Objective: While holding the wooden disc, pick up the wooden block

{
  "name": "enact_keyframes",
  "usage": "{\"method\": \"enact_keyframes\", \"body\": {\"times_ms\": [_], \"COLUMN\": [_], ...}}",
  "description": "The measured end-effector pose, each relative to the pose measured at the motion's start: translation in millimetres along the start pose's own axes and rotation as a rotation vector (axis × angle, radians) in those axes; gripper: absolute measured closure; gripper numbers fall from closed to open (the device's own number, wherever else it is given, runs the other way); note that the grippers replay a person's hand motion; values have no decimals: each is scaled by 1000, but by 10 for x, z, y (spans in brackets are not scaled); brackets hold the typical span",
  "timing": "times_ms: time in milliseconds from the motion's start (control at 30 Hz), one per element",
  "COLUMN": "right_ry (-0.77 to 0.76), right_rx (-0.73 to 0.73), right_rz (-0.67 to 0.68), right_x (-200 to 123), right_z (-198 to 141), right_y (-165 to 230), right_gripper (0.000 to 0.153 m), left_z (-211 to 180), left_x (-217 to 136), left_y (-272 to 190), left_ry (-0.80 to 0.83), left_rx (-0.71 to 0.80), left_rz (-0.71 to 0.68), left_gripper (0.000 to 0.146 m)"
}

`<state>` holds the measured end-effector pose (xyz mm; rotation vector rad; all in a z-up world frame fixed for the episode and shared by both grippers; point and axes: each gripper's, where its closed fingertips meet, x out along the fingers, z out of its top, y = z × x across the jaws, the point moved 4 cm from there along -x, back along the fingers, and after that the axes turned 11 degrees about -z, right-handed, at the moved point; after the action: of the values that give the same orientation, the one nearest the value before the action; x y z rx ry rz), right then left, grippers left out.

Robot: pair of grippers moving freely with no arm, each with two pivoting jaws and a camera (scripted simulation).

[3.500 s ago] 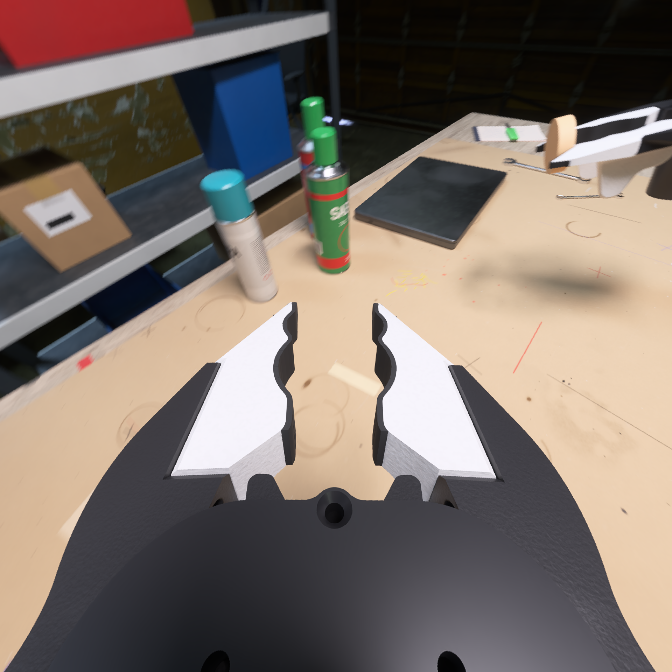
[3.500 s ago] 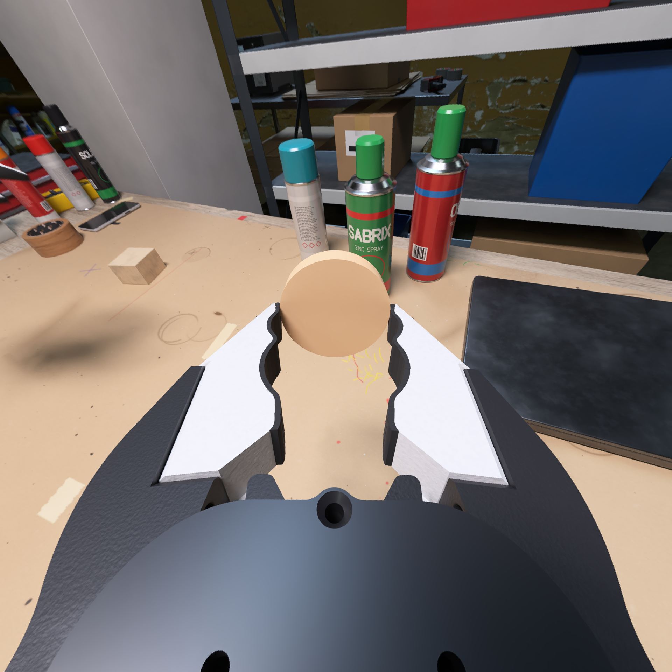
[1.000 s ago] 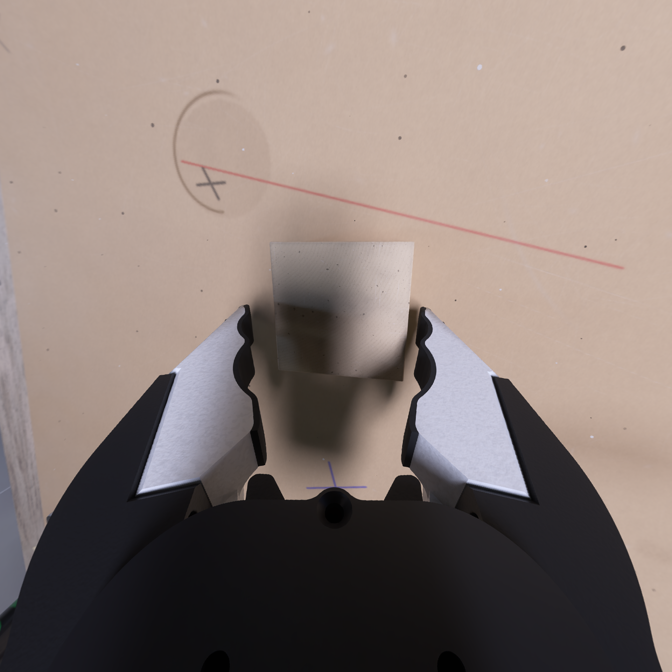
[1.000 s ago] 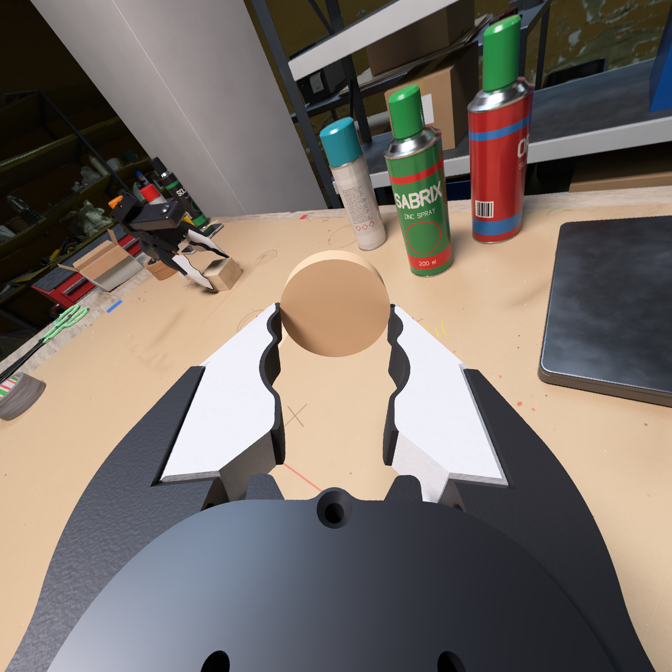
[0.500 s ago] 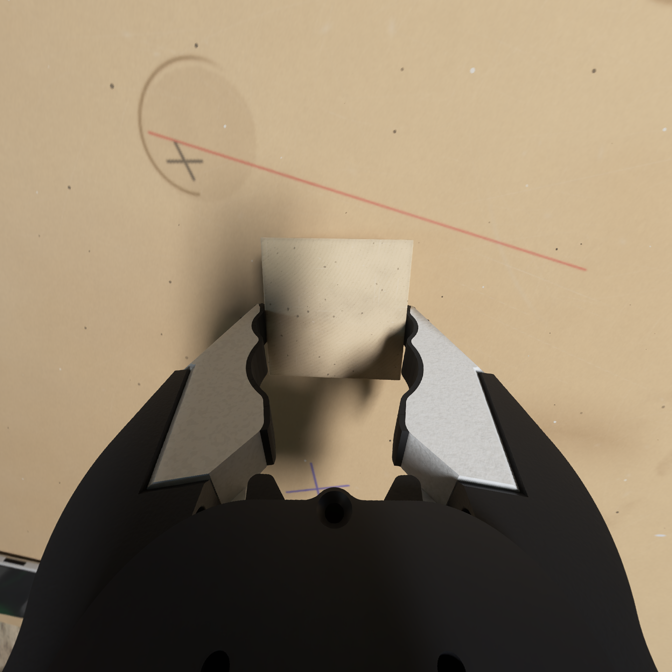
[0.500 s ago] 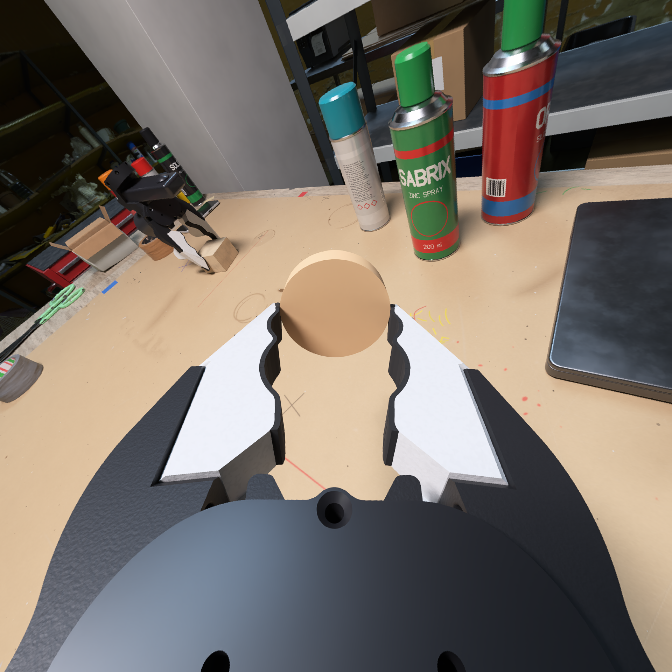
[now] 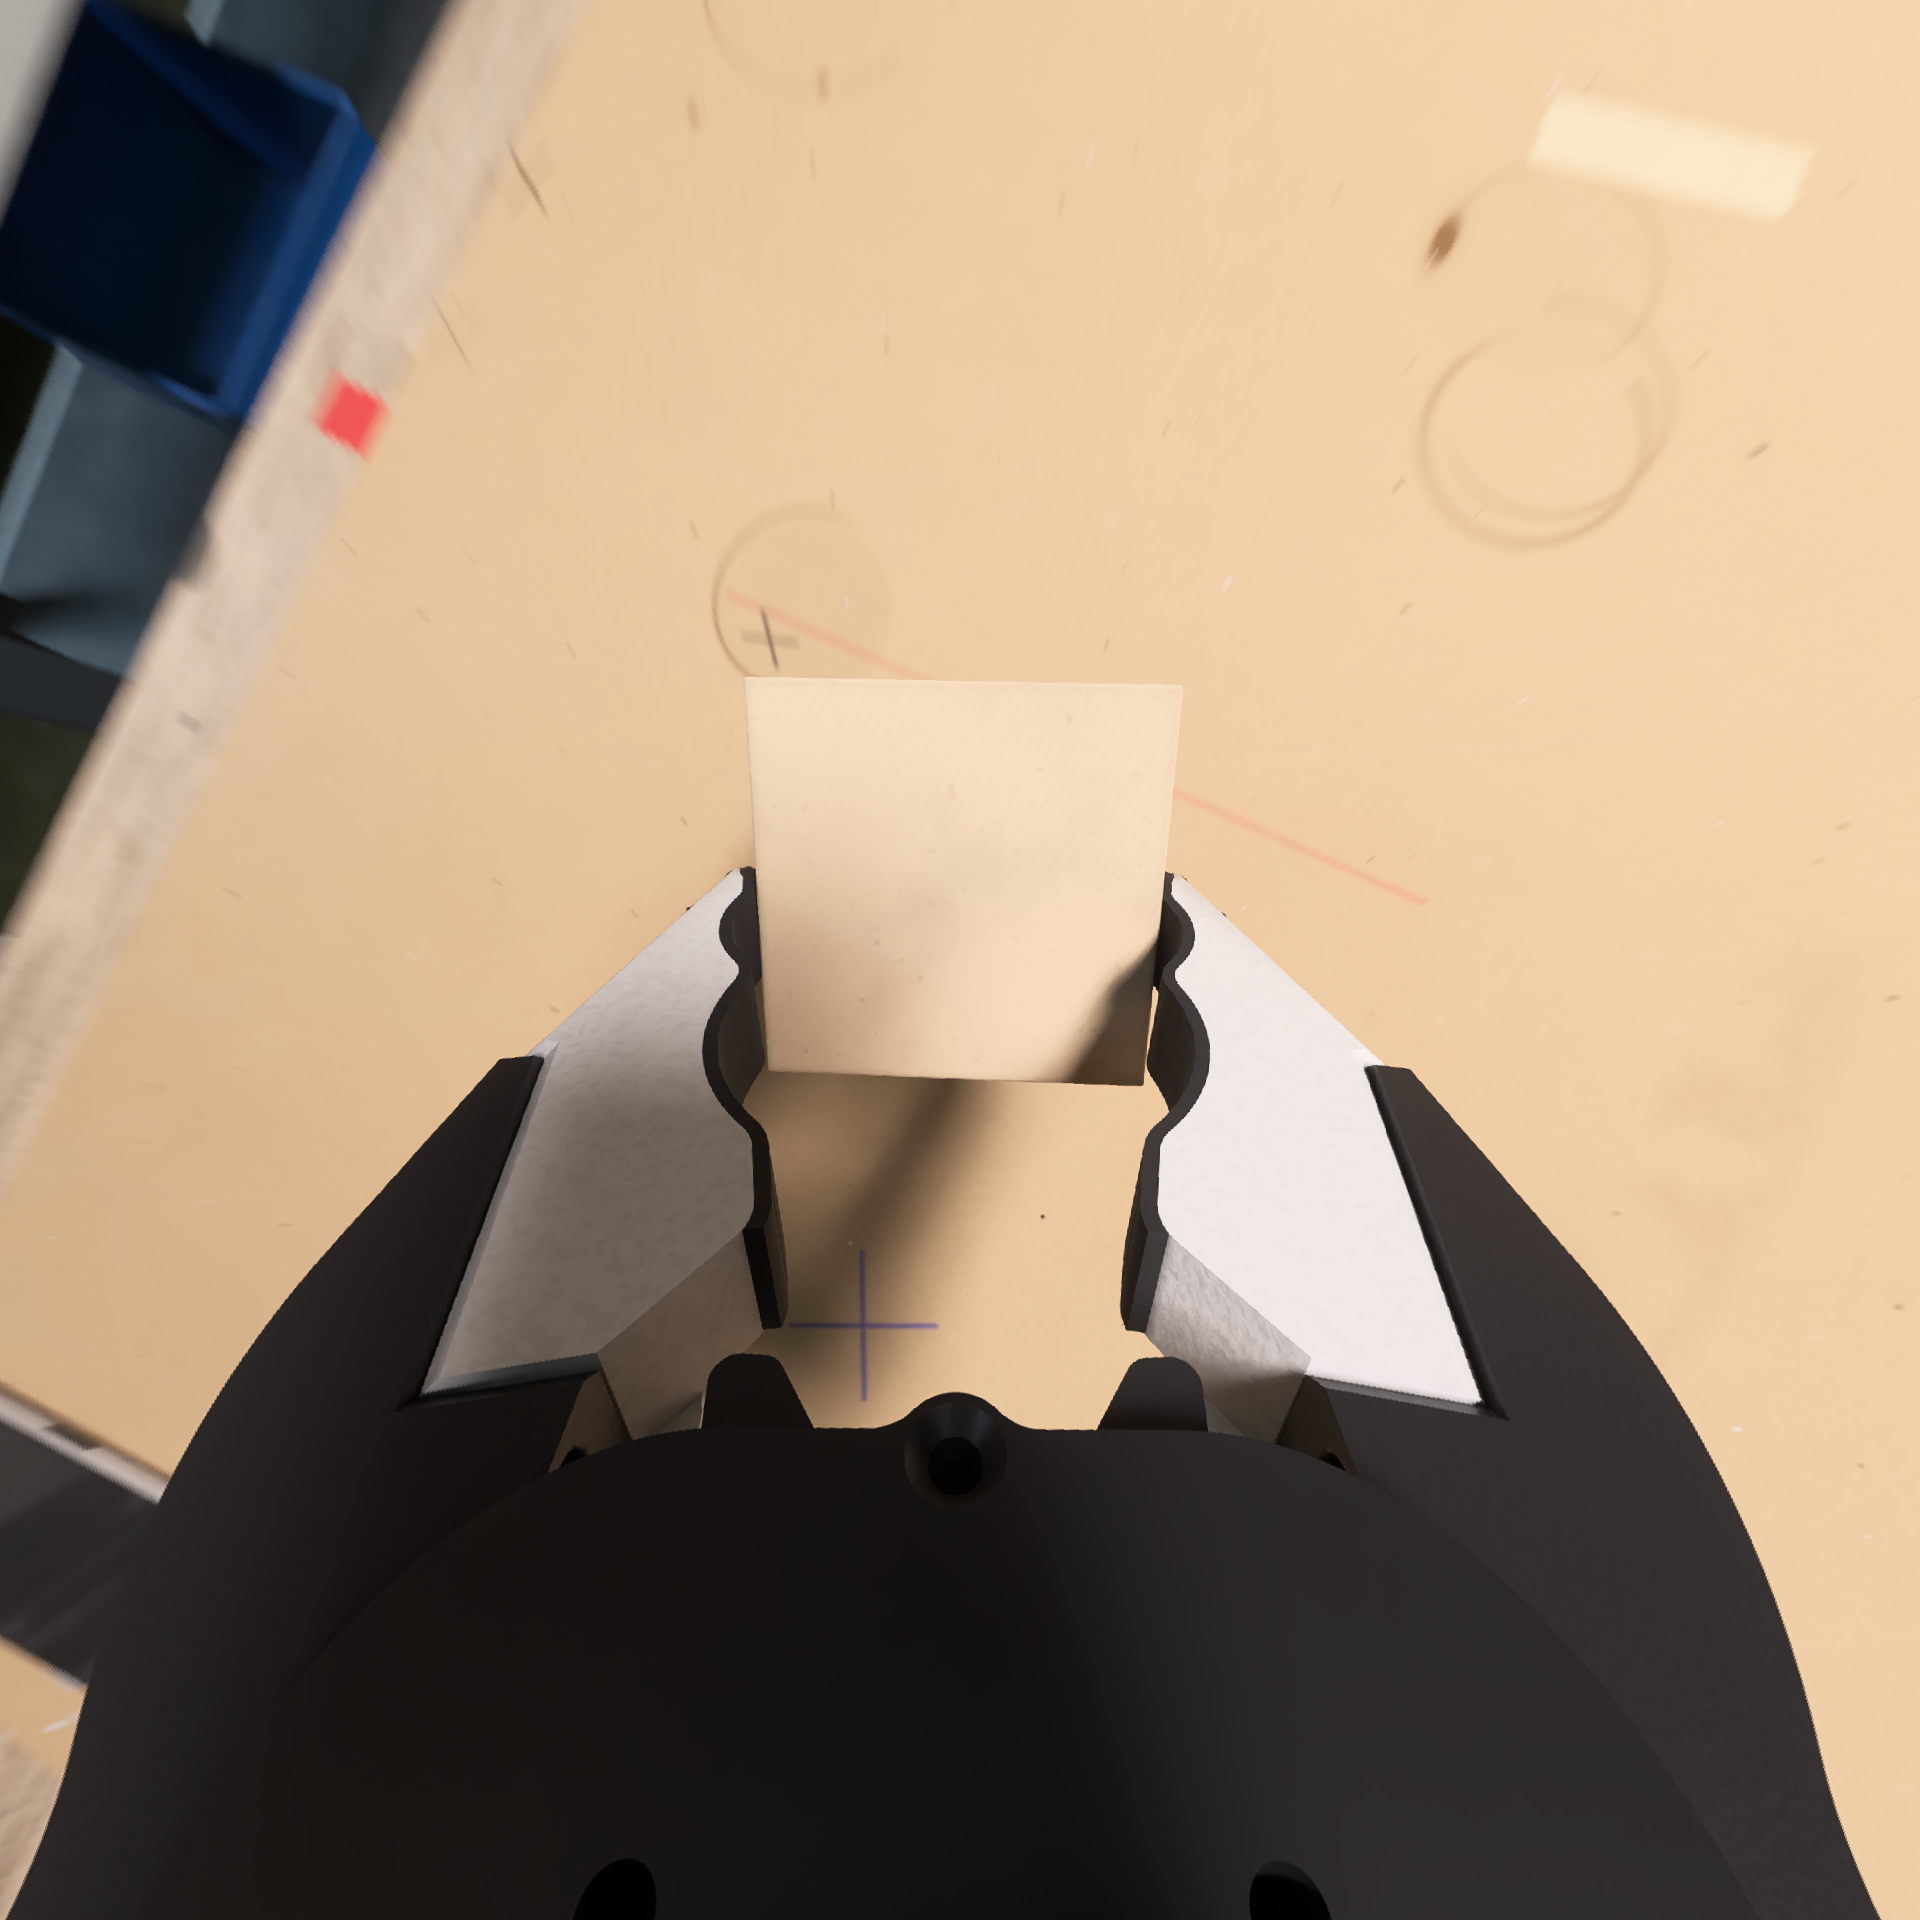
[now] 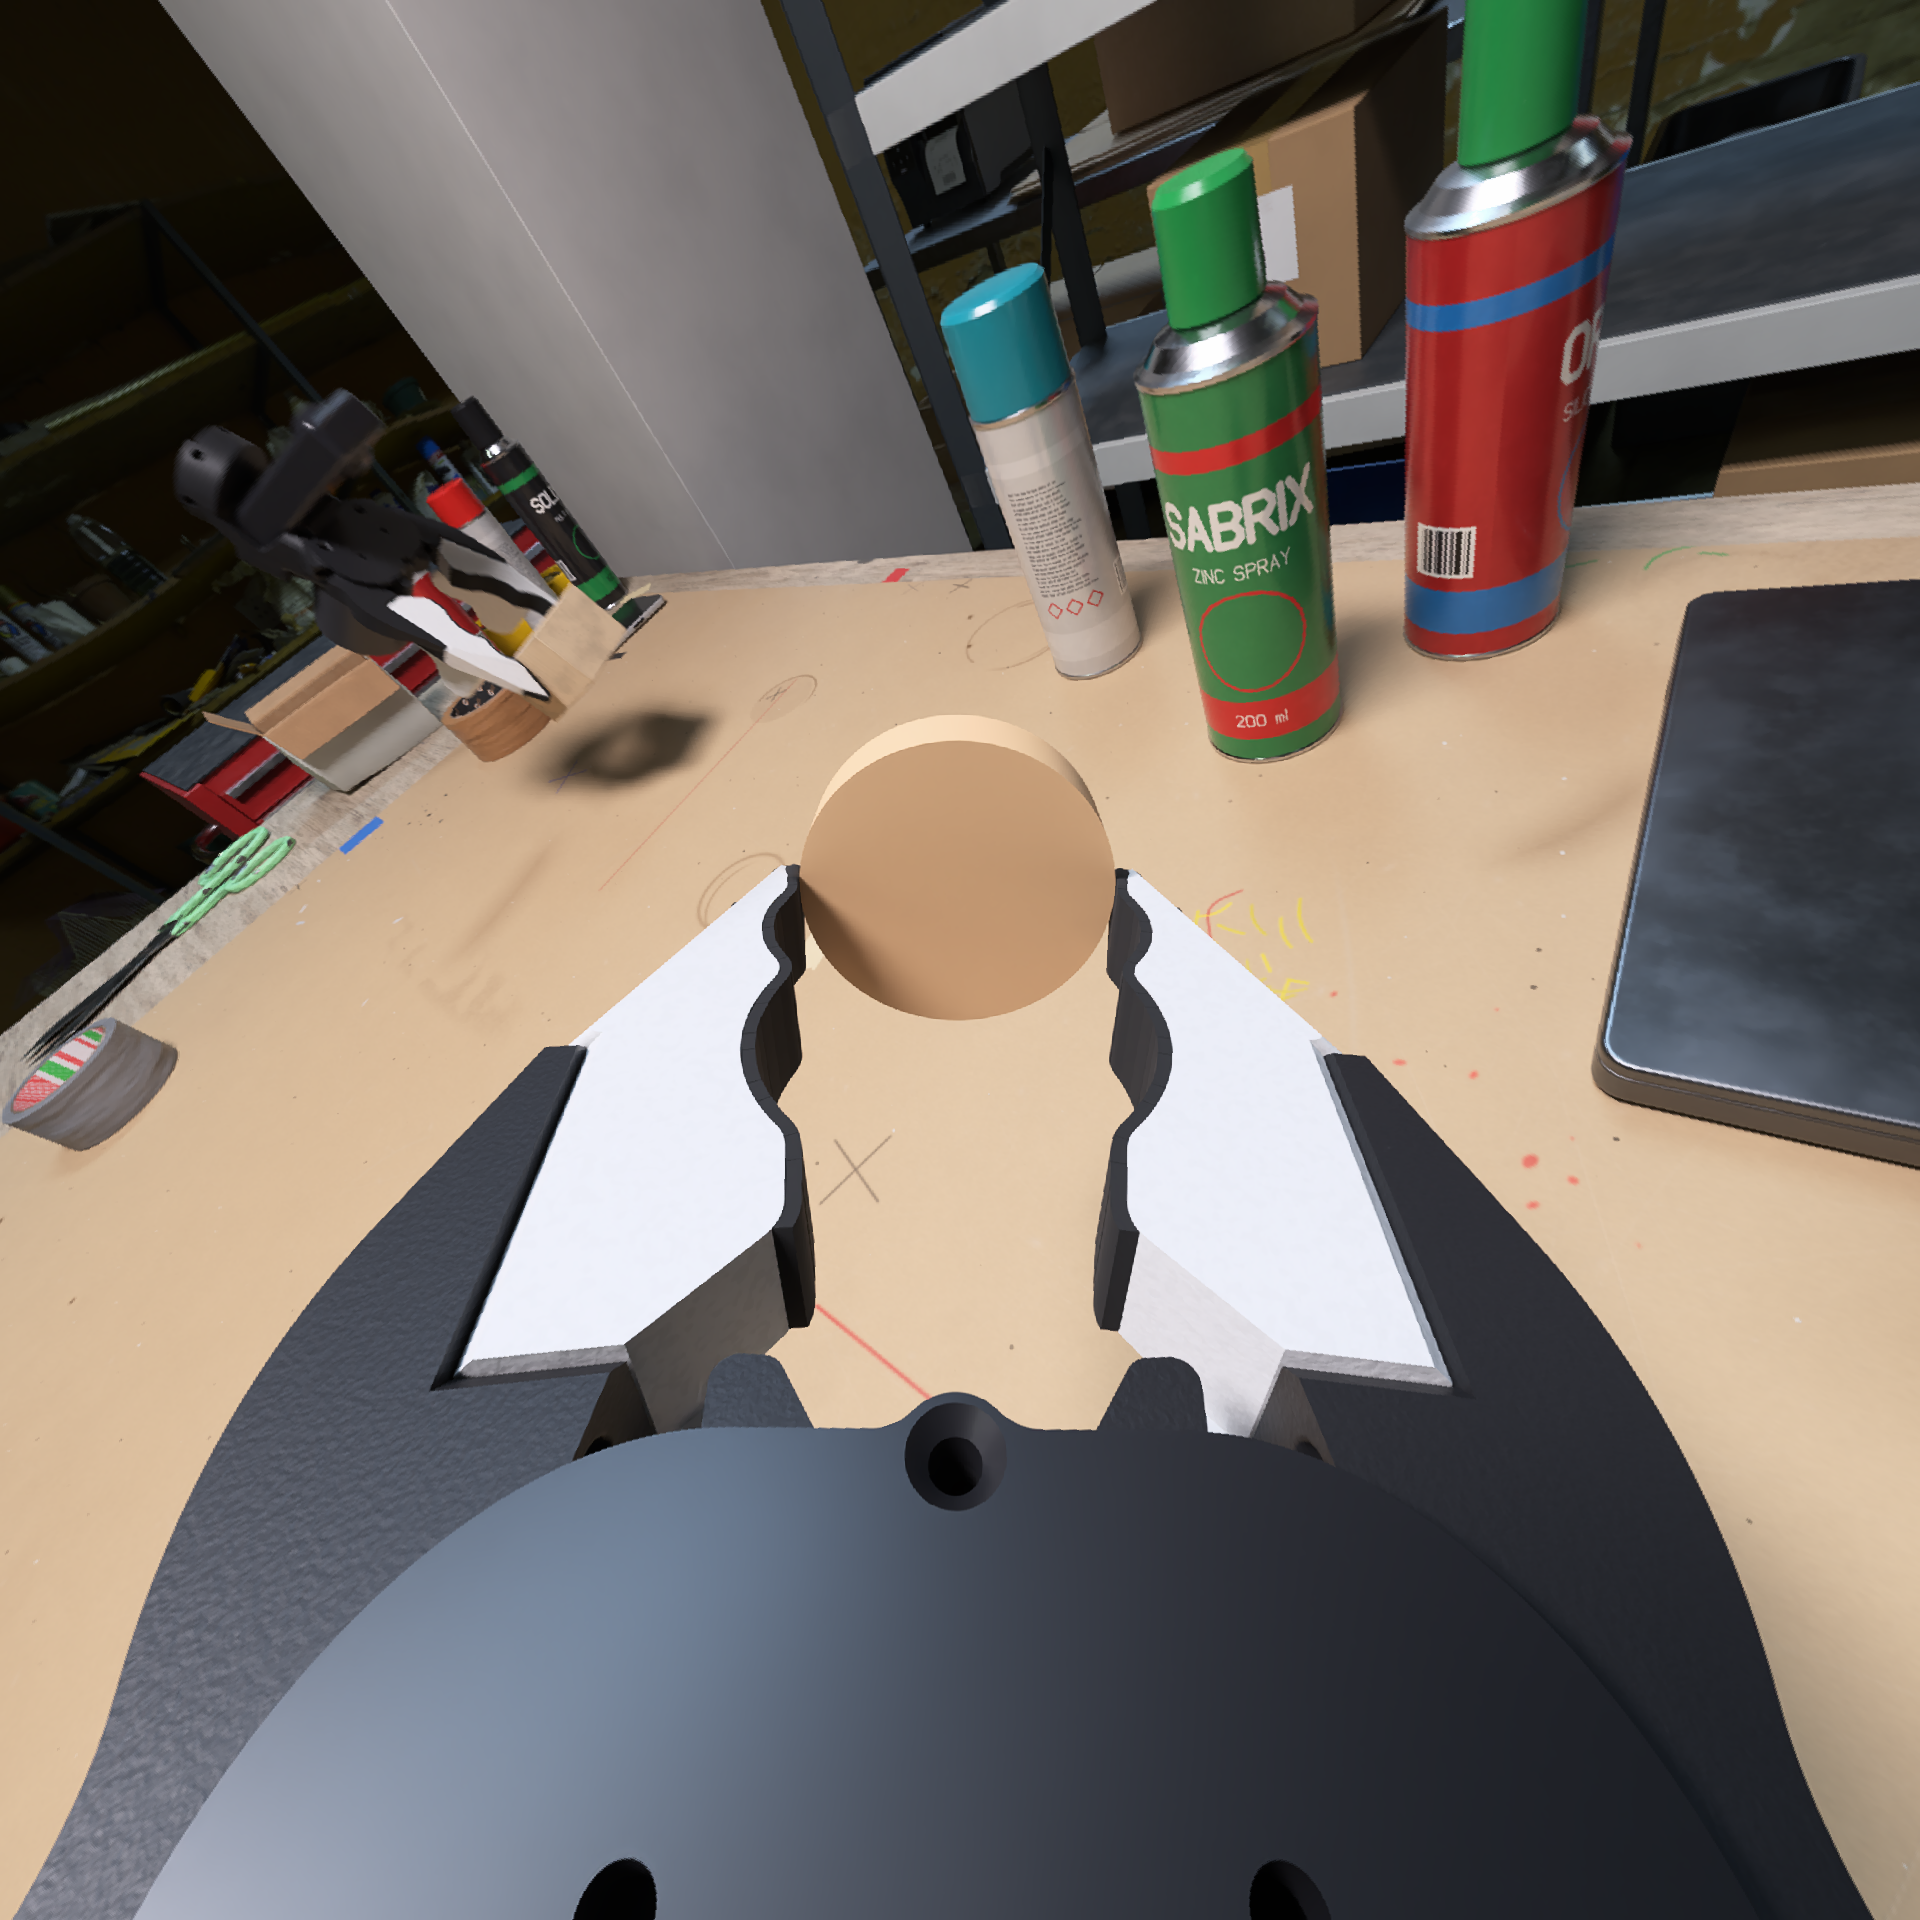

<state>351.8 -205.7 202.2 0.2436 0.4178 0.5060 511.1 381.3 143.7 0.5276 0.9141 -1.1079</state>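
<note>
Open benchtop (image 8: 1039,1143) ahead; spray cans (image 8: 1242,499) (far edge) and dark slab (image 8: 1787,831) right.

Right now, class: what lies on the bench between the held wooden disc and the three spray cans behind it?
Nothing: in the right wrist view only bare benchtop separates the wooden disc from the spray cans.

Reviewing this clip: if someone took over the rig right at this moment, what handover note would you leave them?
Left gripper: jaws shut on the wooden block, gripping its two sides; the right wrist view shows it raised above the bench, its shadow below.
Right gripper: jaws shut on the wooden disc, held on edge at the fingertips above the bench.
Done: both pieces are in hand and the block is off the surface.
Left: probably nothing but holding both grips steady; the spray cans stand well ahead, apart from both.
</note>
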Motion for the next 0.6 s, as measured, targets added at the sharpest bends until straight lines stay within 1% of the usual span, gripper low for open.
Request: {"method": "enact_keyframes", "body": {"times_ms": [67,133,200,233,300,367,433,533,600], "right_ry": [-7,-9,-7,-7,-9,-19,-32,-22,-10], "right_rx": [1,0,-3,-4,-4,0,7,9,5], "right_rz": [9,22,31,37,50,62,83,103,103], "right_x": [5,14,22,22,17,9,4,1,-3], "right_z": [13,22,26,27,33,47,58,39,17], "right_y": [14,33,53,65,89,106,125,137,132], "right_gripper": [94,94,94,94,94,94,94,94,94], "left_z": [237,504,767,897,1115,1289,1399,1496,1527], "left_x": [-250,-400,-381,-304,-35,345,762,1307,1577], "left_y": [-144,-372,-701,-893,-1287,-1682,-2001,-2290,-2416], "left_ry": [-45,-63,-65,-60,-50,-49,-27,50,107], "left_rx": [50,121,192,231,323,409,460,519,527], "left_rz": [26,41,-5,-40,-109,-196,-283,-336,-385], "left_gripper": [71,71,71,71,71,71,71,71,71]}}
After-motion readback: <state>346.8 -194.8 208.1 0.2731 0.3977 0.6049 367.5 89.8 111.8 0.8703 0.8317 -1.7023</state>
